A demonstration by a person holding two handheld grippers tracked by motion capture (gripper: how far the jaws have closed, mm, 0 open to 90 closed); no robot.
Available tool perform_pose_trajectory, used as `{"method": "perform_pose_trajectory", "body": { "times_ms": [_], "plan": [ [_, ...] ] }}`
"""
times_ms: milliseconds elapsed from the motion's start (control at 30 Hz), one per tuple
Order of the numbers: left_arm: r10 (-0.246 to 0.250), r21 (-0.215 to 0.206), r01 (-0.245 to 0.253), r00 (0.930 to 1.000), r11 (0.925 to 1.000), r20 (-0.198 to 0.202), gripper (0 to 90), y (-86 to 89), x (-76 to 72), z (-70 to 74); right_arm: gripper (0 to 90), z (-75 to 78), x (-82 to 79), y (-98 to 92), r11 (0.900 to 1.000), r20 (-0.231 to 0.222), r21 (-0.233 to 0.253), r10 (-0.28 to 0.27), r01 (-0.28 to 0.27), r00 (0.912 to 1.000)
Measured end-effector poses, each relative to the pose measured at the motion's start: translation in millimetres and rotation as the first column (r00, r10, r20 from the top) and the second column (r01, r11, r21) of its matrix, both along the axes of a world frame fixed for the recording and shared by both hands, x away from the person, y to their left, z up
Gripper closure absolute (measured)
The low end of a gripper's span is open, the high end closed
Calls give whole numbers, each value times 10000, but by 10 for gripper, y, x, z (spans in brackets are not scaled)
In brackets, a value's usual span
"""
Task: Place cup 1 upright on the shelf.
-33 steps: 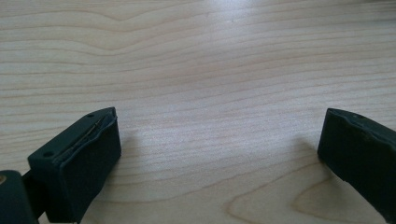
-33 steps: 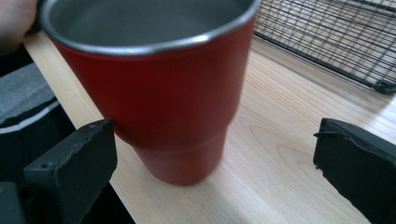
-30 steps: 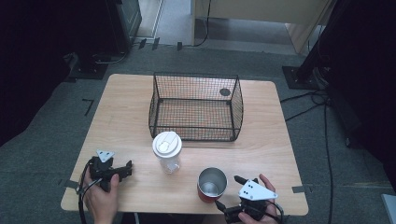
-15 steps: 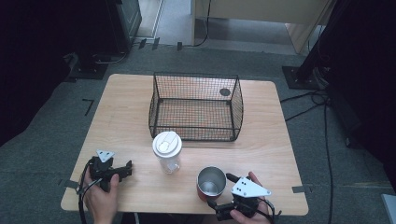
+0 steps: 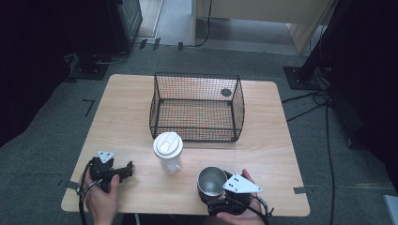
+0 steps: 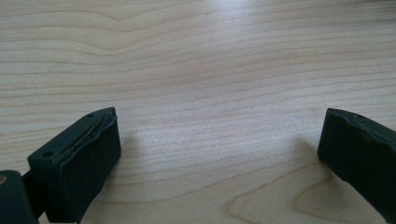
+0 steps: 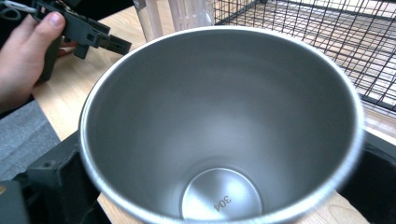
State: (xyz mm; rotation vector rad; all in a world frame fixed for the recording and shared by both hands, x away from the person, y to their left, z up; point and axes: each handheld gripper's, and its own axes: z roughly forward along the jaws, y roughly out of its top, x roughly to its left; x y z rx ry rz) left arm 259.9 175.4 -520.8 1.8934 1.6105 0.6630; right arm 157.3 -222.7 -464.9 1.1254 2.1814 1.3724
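Standing upright near the desk's front edge, the steel cup (image 5: 210, 182) sits between the right claw's (image 5: 217, 202) jaws, contact unclear; the left claw (image 5: 123, 169) gapes empty by the front-left corner.

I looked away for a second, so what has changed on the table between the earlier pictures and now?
The right gripper moved left, toward the steel cup, and its jaws now stand either side of it; whether they grip it yet is unclear. The left gripper stayed open at the near left edge, and the cup, the lidded plastic cup and the wire basket kept their places.
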Motion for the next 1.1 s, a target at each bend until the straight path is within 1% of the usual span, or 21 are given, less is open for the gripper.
{"method": "perform_pose_trajectory", "body": {
  "times_ms": [33, 67, 100, 200, 267, 333, 367, 400, 467, 567, 700, 833, 1100],
  "plan": [
    [0, 0, 0, 10000, 10000, 0, 0, 0, 0, 0, 25, 0, 0, 0, 10000, 0, 0, 0, 0, 10000],
    [-1, 0, 1, 10000, 10000, 0, 0, 0, 0, 0, 47, -8, 3, 42, 9998, 27, -112, -137, 137, 9999],
    [0, -1, 0, 10000, 10000, 0, 0, 0, 0, 0, 51, -11, 5, 58, 9996, 79, -188, -200, 201, 9998],
    [-1, 1, 1, 10000, 10000, 1, 0, 0, 0, 0, 59, -3, 5, 88, 9992, 143, -297, -264, 268, 9995],
    [-15, 17, 15, 10000, 10000, -16, 0, 2, 0, 1, 68, 7, -1, 92, 9985, 309, -413, -335, 348, 9990],
    [-18, 21, 18, 10000, 10000, -19, 0, 2, 0, 1, 71, 15, 2, 84, 9981, 266, -304, -537, 545, 9982],
    [-18, 21, 18, 10000, 10000, -19, 0, 2, 0, 1, 71, 15, 2, 84, 9981, 266, -304, -537, 545, 9982],
    [-17, 20, 17, 10000, 10000, -17, 0, 2, 0, 1, 72, 19, 8, 71, 9970, 262, -282, -708, 716, 9971],
    [-19, 23, 19, 10000, 10000, -19, 0, 2, 0, 2, 73, 18, 10, 65, 9958, 356, -437, -788, 804, 9963],
    [-22, 27, 22, 10000, 10000, -17, 0, 3, 0, 2, 74, 24, 18, 42, 9939, 442, -462, -979, 1000, 9942],
    [-22, 28, 22, 10000, 10000, -20, 0, 3, 0, 2, 74, 54, 21, 21, 9933, 534, -371, -1074, 1095, 9928],
    [-22, 26, 22, 10000, 10000, -18, 0, 3, 0, 2, 74, 131, 43, 0, 9922, 652, -222, -1214, 1230, 9905],
    [-7, 8, 7, 10000, 10000, -2, 0, 1, 1, 1, 75, 228, 84, 6, 9904, 877, -101, -1367, 1381, 9867]
  ]
}}
